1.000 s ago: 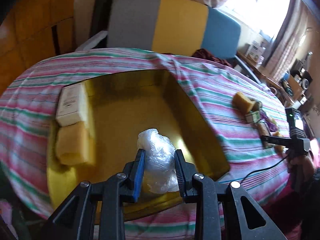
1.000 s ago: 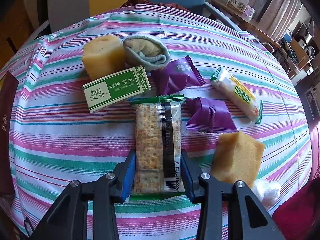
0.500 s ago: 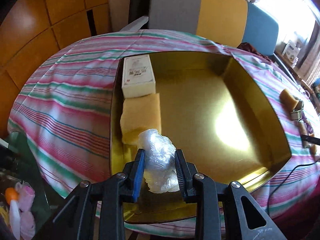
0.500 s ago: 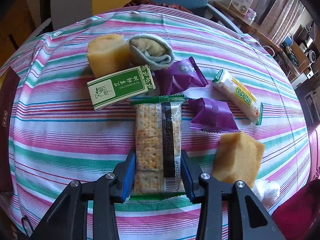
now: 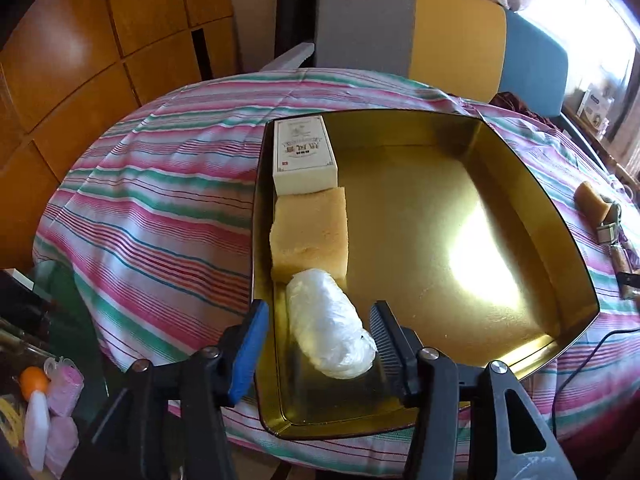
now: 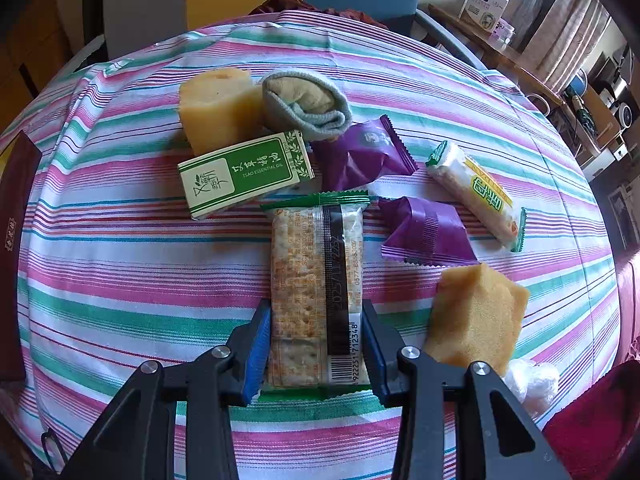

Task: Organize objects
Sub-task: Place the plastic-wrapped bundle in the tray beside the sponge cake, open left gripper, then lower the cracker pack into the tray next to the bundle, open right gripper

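Observation:
A gold metal tray (image 5: 560, 232) sits on the striped tablecloth. Along its left wall lie a white box (image 5: 304, 152), a yellow sponge (image 5: 310, 236) and a clear plastic bundle (image 5: 328, 330). My left gripper (image 5: 318, 336) stands over the bundle with its jaws opening; the bundle rests on the tray floor between them, free of the pads. In the right wrist view my right gripper (image 6: 316, 344) is shut on a cracker packet (image 6: 316, 280) lying on the cloth. Around it are a green box (image 6: 246, 174), two purple wrappers (image 6: 364, 152), a wafer bar (image 6: 476, 194), a rolled grey cloth (image 6: 308, 104) and two sponges (image 6: 476, 316).
A chair with grey, yellow and blue panels (image 5: 420, 24) stands behind the table. Wooden cabinets (image 5: 80, 60) are at the left. Bottles and clutter (image 5: 40, 412) sit below the table's left edge. A cable (image 5: 580, 364) trails over the cloth at right. Another plastic bundle (image 6: 532, 380) lies by the near sponge.
The left gripper carried the plastic bundle over to the tray's left side beside the sponge, lowered it and spread its jaws off it. The right gripper stayed shut on the cracker packet.

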Demonstrator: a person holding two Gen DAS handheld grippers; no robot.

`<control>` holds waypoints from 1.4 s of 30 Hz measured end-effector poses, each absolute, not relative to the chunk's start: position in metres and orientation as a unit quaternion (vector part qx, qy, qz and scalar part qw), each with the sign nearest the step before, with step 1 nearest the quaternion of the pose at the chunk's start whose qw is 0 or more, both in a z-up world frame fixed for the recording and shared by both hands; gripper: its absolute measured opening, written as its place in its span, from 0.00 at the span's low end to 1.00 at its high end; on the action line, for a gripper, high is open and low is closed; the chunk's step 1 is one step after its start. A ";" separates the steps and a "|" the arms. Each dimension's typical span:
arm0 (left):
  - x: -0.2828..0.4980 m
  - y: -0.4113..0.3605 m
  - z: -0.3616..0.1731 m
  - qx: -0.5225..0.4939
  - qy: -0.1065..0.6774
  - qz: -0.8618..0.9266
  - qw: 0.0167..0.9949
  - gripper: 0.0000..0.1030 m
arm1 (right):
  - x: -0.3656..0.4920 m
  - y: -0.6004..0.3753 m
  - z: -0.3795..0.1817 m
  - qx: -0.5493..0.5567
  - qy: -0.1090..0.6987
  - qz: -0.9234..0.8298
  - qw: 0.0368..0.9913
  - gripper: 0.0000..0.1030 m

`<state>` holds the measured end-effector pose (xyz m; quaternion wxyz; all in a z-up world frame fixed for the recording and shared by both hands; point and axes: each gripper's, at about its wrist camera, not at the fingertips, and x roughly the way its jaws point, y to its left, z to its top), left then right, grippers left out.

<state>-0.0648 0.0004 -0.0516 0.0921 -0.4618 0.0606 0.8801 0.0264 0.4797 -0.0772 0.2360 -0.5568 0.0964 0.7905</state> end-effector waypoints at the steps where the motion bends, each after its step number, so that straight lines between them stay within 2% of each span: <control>1: -0.063 0.001 -0.050 -0.459 0.061 0.882 0.092 0.53 | 0.027 0.480 -0.077 -0.557 0.097 0.791 0.236 0.40; 15: -0.047 0.007 -0.008 -0.381 0.055 0.918 0.096 0.53 | 0.037 0.469 -0.046 -0.503 0.139 0.822 0.230 0.38; 28: -0.046 0.000 -0.015 -0.388 0.046 0.917 0.087 0.53 | 0.036 0.429 -0.008 -0.460 0.158 0.856 0.173 0.38; 36: -0.052 -0.016 -0.018 -0.395 0.021 0.916 0.065 0.53 | 0.016 0.365 0.019 -0.444 0.145 0.880 0.091 0.38; 42: -0.058 -0.042 -0.012 -0.392 0.005 0.919 0.033 0.53 | -0.018 0.277 0.029 -0.453 0.110 0.884 -0.018 0.38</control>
